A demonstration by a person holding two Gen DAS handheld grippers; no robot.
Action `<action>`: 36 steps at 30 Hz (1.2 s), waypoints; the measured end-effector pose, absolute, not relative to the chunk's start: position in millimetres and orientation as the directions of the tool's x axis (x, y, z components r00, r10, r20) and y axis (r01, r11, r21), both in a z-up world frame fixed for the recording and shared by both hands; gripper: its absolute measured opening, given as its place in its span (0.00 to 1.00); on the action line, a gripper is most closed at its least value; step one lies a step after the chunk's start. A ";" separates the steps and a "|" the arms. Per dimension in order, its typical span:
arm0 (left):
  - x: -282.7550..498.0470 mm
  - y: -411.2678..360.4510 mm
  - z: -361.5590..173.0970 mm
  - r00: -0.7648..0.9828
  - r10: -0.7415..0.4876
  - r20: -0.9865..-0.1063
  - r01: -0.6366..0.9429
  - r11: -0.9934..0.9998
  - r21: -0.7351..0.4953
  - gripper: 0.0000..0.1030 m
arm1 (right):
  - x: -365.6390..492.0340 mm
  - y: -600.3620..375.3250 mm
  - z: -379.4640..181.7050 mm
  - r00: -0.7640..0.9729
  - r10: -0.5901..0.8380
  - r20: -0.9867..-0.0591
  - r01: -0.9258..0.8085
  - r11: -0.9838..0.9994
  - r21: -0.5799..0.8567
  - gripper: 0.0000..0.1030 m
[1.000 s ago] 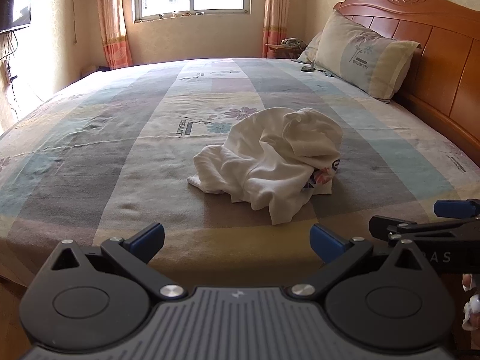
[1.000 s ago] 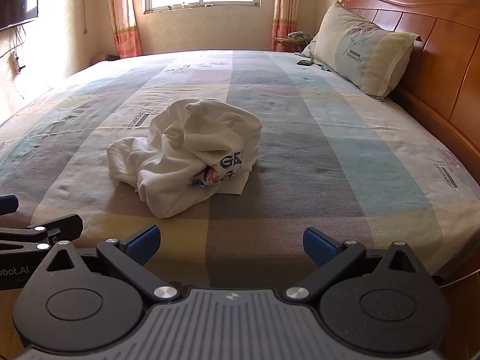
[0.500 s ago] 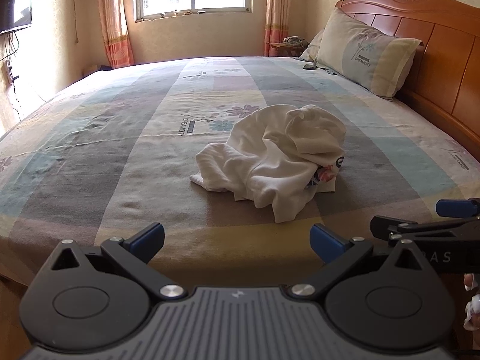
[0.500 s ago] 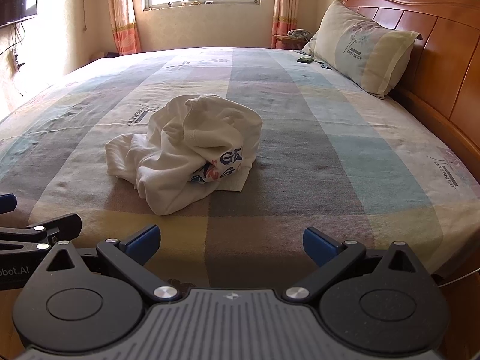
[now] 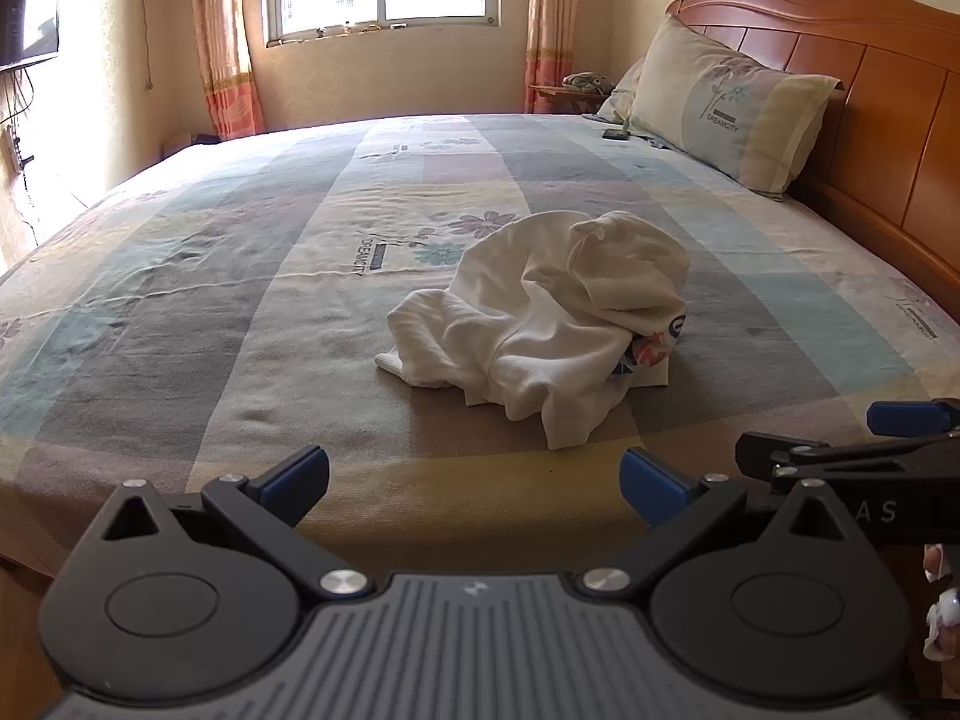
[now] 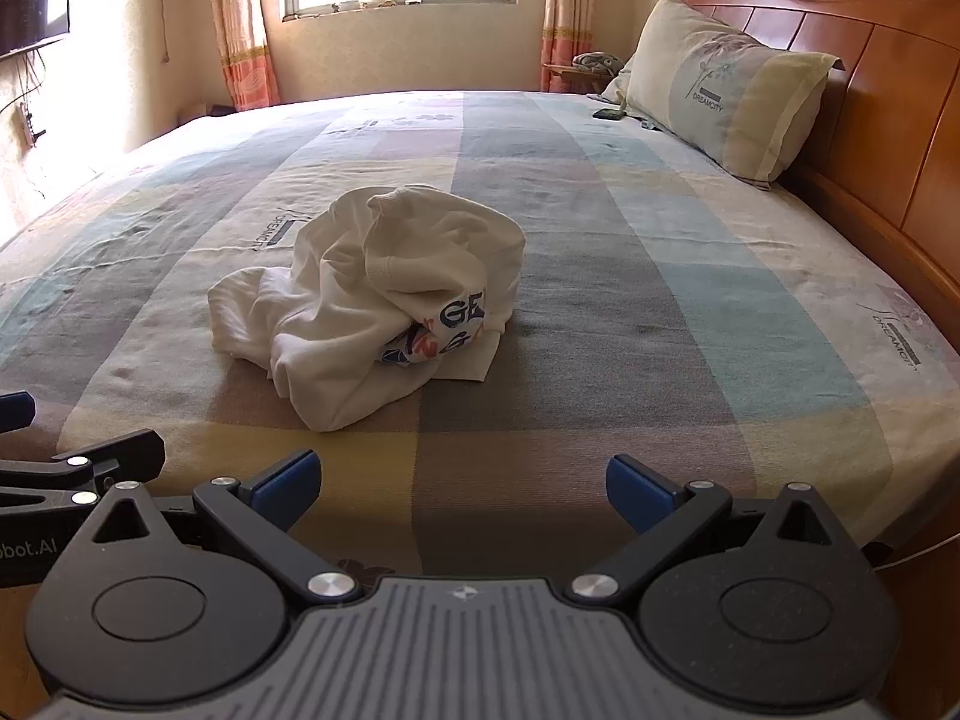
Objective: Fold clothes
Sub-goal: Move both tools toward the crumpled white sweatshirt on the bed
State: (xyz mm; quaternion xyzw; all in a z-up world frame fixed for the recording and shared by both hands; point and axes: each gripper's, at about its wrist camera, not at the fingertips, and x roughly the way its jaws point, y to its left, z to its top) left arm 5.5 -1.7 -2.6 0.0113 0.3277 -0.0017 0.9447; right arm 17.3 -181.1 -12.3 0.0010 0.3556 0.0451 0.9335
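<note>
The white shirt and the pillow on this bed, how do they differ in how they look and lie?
The white shirt lies crumpled in a heap in the middle of the bed; the pillow is plump and smooth, propped against the headboard. The shirt is plain white with a colourful print showing in its folds; the pillow has pale blocks of colour and a flower design. Both rest on the bed, untouched by the tongs.

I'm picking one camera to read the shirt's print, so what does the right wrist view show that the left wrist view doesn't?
Only the right wrist view shows the white shirt's print plainly, with the letters "GE", and the left hand-held gripper at its left edge. Only the left wrist view shows the right hand-held gripper at its right edge, with the print mostly tucked under folds. Both show the crumpled shirt lying untouched on the bedspread, the pillow against the headboard, and both grippers open and empty.
</note>
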 end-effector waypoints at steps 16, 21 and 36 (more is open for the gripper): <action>7.0 -1.5 -1.3 0.789 0.004 -0.614 0.014 1.000 0.025 0.99 | 19.2 -181.5 -10.3 0.749 0.087 -0.656 -0.082 0.996 0.040 1.00; 8.1 -1.0 -1.1 0.788 0.008 -0.615 0.013 0.999 0.029 0.99 | 20.7 -181.3 -11.9 0.746 0.092 -0.659 -0.081 0.996 0.046 1.00; 14.1 -1.7 -4.2 0.786 0.014 -0.618 0.008 0.999 0.033 0.99 | 25.0 -181.7 -14.9 0.744 0.099 -0.661 -0.084 0.995 0.055 1.00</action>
